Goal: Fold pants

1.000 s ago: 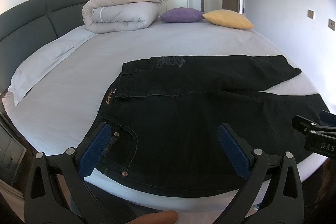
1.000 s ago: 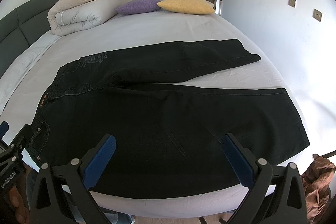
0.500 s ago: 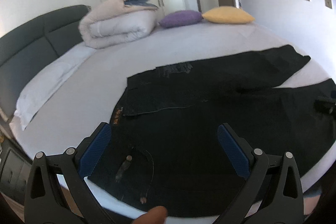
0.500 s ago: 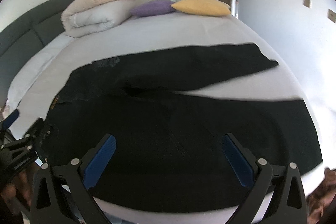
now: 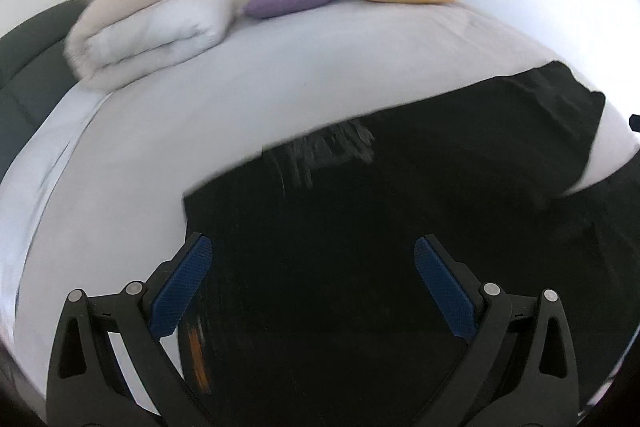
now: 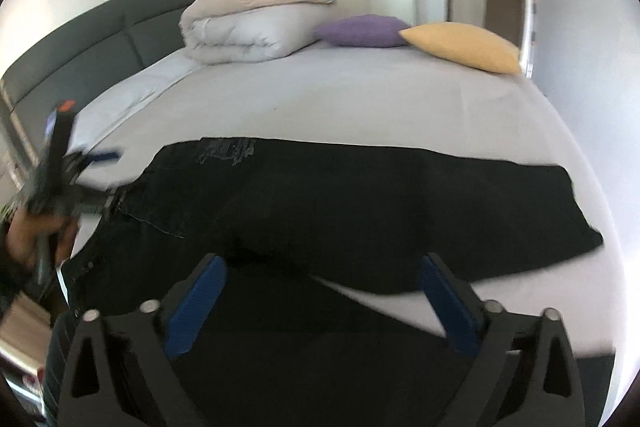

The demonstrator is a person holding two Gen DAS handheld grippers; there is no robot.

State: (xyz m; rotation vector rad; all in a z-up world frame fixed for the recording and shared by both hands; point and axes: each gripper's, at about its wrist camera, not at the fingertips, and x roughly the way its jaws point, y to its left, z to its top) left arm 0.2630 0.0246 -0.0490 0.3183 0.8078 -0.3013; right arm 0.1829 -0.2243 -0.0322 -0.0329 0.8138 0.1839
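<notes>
Black pants (image 6: pixel 360 195) are being shown spread flat across the middle of a white bed (image 6: pixel 360 99). The left tool (image 5: pixel 312 267) is being held spread above them; the right tool (image 6: pixel 320 287) is being narrowed, nothing pinched.

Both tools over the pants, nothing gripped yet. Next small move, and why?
Probably lower the right tool, its jaws closing with nothing between them yet, onto the near leg of the black pants and pinch it. The legs lie splayed apart on the bed, and the left tool hangs open near the waist.
</notes>
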